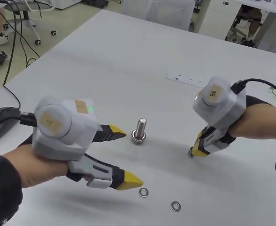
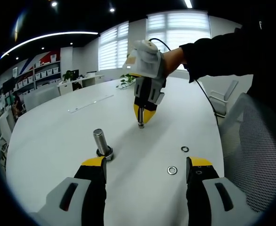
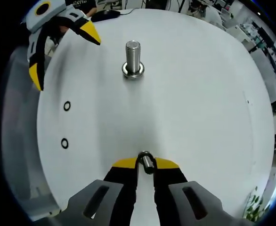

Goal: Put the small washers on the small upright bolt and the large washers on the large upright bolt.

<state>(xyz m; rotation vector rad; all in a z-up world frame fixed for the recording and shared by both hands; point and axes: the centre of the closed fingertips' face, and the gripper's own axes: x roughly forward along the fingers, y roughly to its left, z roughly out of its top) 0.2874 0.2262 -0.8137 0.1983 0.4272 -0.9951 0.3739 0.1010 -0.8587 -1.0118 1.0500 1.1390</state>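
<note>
2 grippers work over a white table (image 1: 128, 56). Far L in head view is the L gripper (image 1: 131, 157), jaws spread wide w/ nothing btwn them, yellow tips pointing R, held just above the surface. Just R of its upper tip stands the large bolt (image 1: 139, 129), upright, threads up, wide base on the table (can't tell whether a washer sits round that base). Nearer the person, just past the lower tip, 2 small rings lie flat on the table: the 1st washer (image 1: 143, 192), then the 2nd washer (image 1: 175, 206) a bit further R. They are apart from each other and from the large bolt. In L gripper view both sit R of the large bolt, btwn the open jaws. Further back a white power strip (image 1: 185, 80) lies flat. On the R the R gripper (image 1: 193, 151) tilts steeply down, jaws closed on the small bolt (image 3: 146, 161), pinched btwn the yellow tips in its own view. In L gripper view the bolt's lower end meets the table, well apart from the large bolt.
</note>
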